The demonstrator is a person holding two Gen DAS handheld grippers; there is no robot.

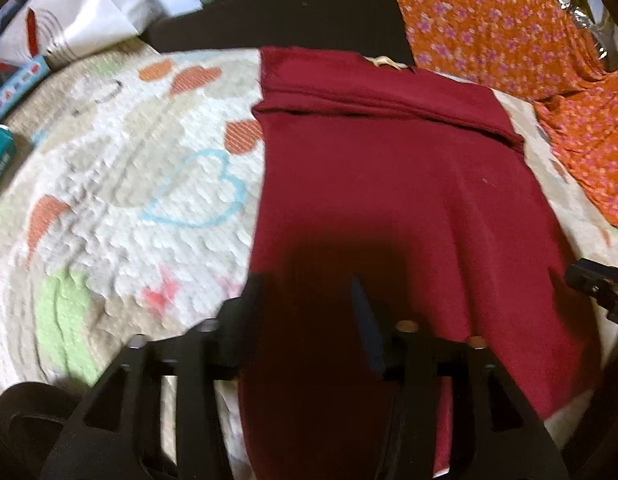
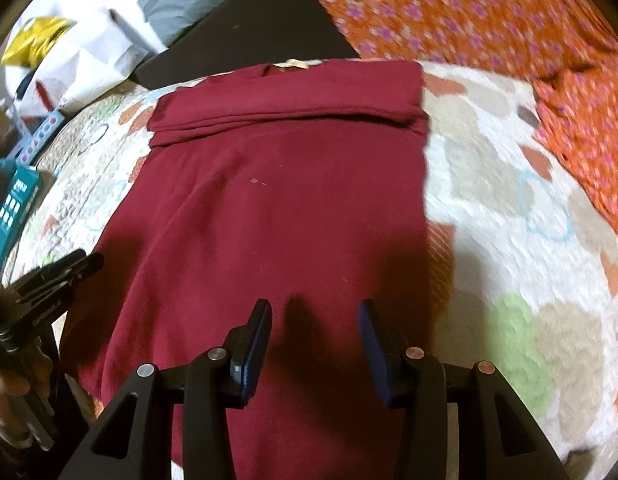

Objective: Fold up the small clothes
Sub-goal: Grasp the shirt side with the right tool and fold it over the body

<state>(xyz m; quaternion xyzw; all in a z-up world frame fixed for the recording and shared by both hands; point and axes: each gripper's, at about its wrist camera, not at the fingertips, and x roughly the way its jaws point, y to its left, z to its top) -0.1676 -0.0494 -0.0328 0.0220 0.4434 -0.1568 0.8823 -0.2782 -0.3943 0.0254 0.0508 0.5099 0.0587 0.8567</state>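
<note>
A maroon garment (image 1: 389, 184) (image 2: 277, 200) lies flat on a quilt (image 1: 121, 200) (image 2: 509, 208) patterned with hearts. Its far end is folded over into a band, with a cream label (image 2: 293, 65) at the far edge. In the left wrist view my left gripper (image 1: 305, 284) is open at the garment's near left edge, with cloth lying between the spread fingers and no pad pressing on it. My right gripper (image 2: 315, 306) is open low over the garment's near right part, with nothing pinched. Each gripper also shows at the edge of the other's view: the right gripper (image 1: 597, 288) and the left gripper (image 2: 57, 276).
An orange flowered cloth (image 1: 509, 28) (image 2: 489, 12) lies at the back right. A flat black item (image 1: 289, 12) (image 2: 249, 28) sits behind the garment. White paper bags (image 1: 81, 12) (image 2: 89, 52) and a teal box (image 2: 15, 200) crowd the left. A hand (image 2: 9, 384) holds the left gripper.
</note>
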